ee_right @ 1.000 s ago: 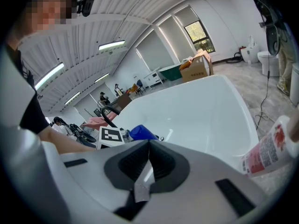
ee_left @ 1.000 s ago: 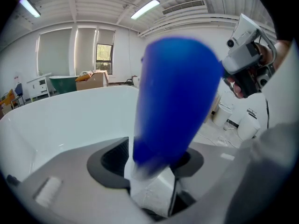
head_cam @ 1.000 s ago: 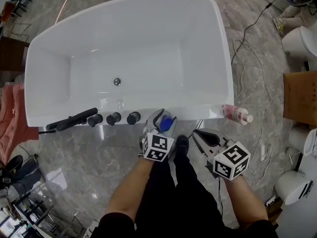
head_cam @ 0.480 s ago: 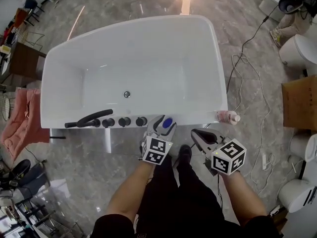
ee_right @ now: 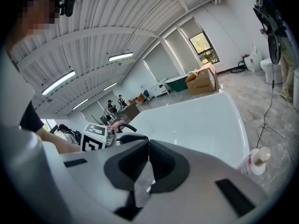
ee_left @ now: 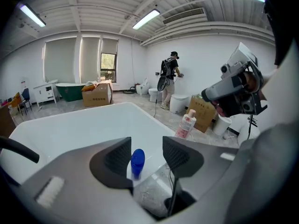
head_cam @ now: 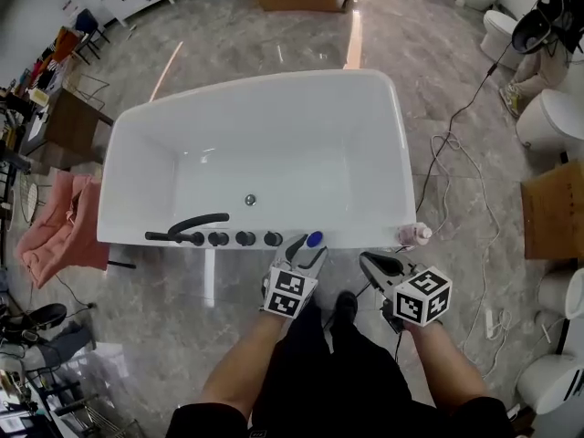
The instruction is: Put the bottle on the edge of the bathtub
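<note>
The white bathtub (head_cam: 394, 153) fills the middle of the head view. A small bottle with a blue cap (head_cam: 313, 239) stands on its near rim, right of the black knobs. My left gripper (head_cam: 308, 251) is open, its jaws on either side of the bottle; in the left gripper view the blue cap (ee_left: 137, 161) sits close to the left jaw, with a gap to the right jaw. My right gripper (head_cam: 367, 262) is shut with nothing in it, hanging over the floor just short of the tub. Its jaws meet in the right gripper view (ee_right: 148, 146).
A pink bottle (head_cam: 412, 234) stands on the tub's near right corner. A black faucet (head_cam: 193, 225) and knobs (head_cam: 245, 238) line the near rim. Cables (head_cam: 456, 153) trail on the floor to the right, near toilets (head_cam: 552, 117) and a cardboard box (head_cam: 553, 206). A pink cloth (head_cam: 55, 231) hangs at left.
The head view has pulled back, so the tub looks smaller and farther. Both grippers stay near the tub's near rim, and the blue-capped bottle stays between the left jaws.
</note>
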Available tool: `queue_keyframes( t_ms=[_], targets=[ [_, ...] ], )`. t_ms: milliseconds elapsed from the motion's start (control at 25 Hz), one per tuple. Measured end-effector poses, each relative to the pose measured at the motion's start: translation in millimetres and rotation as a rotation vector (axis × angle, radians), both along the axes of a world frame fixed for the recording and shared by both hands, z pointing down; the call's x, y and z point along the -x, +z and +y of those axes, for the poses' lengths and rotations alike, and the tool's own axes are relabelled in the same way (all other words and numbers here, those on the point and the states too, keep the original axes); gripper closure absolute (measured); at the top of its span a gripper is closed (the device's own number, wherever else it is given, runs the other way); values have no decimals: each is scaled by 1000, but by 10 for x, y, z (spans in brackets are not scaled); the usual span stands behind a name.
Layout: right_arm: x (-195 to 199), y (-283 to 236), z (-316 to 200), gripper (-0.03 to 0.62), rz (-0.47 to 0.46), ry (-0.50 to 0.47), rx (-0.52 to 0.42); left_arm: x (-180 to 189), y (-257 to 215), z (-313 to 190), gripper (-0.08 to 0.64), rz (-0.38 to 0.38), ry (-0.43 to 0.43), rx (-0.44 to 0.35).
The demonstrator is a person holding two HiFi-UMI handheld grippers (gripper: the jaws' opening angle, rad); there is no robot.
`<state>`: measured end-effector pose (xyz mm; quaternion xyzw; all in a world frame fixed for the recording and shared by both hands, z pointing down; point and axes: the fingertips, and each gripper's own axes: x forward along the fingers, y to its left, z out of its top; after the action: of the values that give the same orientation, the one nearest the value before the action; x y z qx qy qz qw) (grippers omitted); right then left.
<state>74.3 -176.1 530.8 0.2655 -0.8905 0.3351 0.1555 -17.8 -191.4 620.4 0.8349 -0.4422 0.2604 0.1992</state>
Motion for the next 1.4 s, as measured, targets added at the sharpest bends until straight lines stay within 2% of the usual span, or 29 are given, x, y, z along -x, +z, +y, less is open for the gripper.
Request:
queue_keyframes(
  t_ms=[200, 320, 440, 520, 640, 720, 880, 960, 1120, 1240, 1400],
  targets=[
    [-94, -189, -30, 580, -8, 10, -33, 63, -200, 31, 345, -2, -33, -16],
    [-101, -302, -21, 580, -8, -1, -53, 141, -393, 24, 347, 32, -69, -30],
    [-143, -399, -39, 580, -6, -12, -73, 203, -681, -18, 401, 59, -113, -83],
    [-163, -459, -85, 580, 1, -7, -87, 281, -864, -42, 402, 51, -134, -122],
    [-165, -521, -144, 580, 12, 21, -95, 419, -1078, -14, 400, 33, -131, -157],
    [-126, -561, -202, 580, 11, 43, -98, 508, -1223, -13, 402, 54, -116, -168],
    [123, -661, -328, 580, 4, 57, -117, 684, -1509, -73, 407, 128, -78, -159],
    [296, -742, -372, 580, 3, 48, -137, 796, -1606, -91, 407, 108, -68, -176],
    [677, -948, -460, 580, 0, 28, -182, 1036, -1694, -99, 407, 12, -34, -221],
    [900, -1057, -475, 580, 5, 24, -202, 1223, -1779, -98, 405, 37, -48, -234],
    [1102, -1125, -463, 580, 23, 36, -220, 1522, -2009, -127, 405, 78, -94, -289]
  ],
)
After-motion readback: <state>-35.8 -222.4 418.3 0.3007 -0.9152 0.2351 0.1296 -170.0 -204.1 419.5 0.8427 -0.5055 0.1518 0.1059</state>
